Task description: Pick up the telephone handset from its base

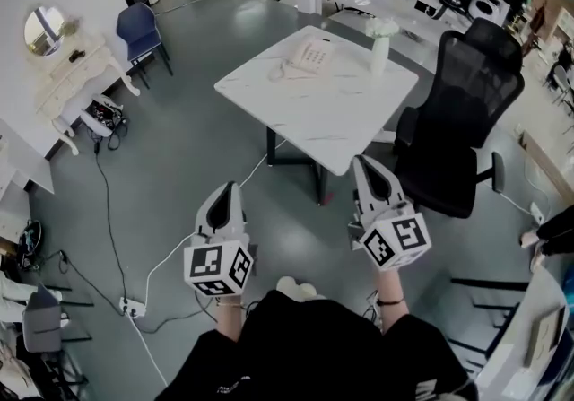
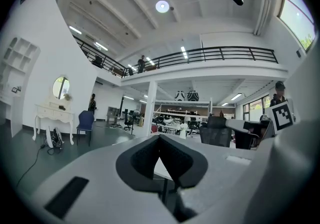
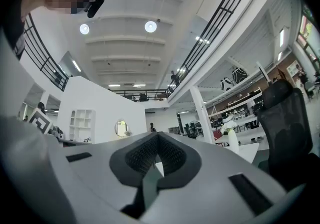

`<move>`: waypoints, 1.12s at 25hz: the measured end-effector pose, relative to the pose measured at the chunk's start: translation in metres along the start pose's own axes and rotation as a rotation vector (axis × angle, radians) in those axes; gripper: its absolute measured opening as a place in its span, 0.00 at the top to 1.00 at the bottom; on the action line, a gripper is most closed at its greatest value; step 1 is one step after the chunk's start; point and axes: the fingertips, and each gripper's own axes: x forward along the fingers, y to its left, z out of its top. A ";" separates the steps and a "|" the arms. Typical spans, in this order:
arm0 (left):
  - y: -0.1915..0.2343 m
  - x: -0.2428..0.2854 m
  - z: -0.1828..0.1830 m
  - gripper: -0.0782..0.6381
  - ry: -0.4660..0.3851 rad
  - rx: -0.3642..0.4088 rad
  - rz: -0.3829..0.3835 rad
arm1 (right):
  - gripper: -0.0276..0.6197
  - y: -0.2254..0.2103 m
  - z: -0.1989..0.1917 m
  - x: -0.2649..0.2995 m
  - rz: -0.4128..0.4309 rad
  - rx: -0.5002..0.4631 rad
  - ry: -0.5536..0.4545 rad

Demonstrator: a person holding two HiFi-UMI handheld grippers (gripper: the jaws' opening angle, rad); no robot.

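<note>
Two grippers are held out in front of the person, both over bare grey floor (image 1: 179, 148) and well short of the table (image 1: 341, 117).

Left gripper (image 1: 229, 186): jaws pressed together at the tips, nothing between them. Its own view confirms this, with the black pads meeting at a point (image 2: 160, 138) and only the room showing beyond.

Right gripper (image 1: 366, 161): jaws likewise closed tip to tip and empty, as seen in its own view (image 3: 157, 135). It sits nearer the table's near corner than the left one does.

Telephone (image 1: 309, 56): white, resting on the far left part of the white table, well apart from both grippers. At this range the handset cannot be told apart from the base with certainty.

Vase (image 1: 380, 47): white, upright, with pale flowers, on the far right part of the same table, near the telephone but not touching it.

Black chair (image 1: 466, 94): mesh-backed, just beside the table's right edge.

Blue chair (image 1: 137, 30): far left, beside a white dressing table (image 1: 76, 76) bearing a round mirror (image 1: 43, 30).

Power strip (image 1: 133, 307): on the floor to the person's left, cables running from it.
</note>
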 end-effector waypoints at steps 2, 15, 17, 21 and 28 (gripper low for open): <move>0.002 0.002 -0.002 0.89 0.004 -0.002 0.006 | 0.97 0.001 -0.003 0.006 0.004 0.007 0.000; 0.026 0.063 -0.008 0.89 0.032 0.009 -0.011 | 0.97 -0.019 -0.027 0.065 -0.004 0.036 0.008; 0.033 0.079 -0.007 0.89 0.031 0.008 -0.033 | 0.97 -0.022 -0.032 0.081 -0.014 0.039 0.003; 0.055 0.116 -0.003 0.89 0.037 0.006 -0.066 | 0.97 -0.026 -0.041 0.121 -0.039 0.044 0.000; 0.088 0.180 0.001 0.89 0.056 -0.004 -0.144 | 0.97 -0.034 -0.056 0.179 -0.097 0.040 0.005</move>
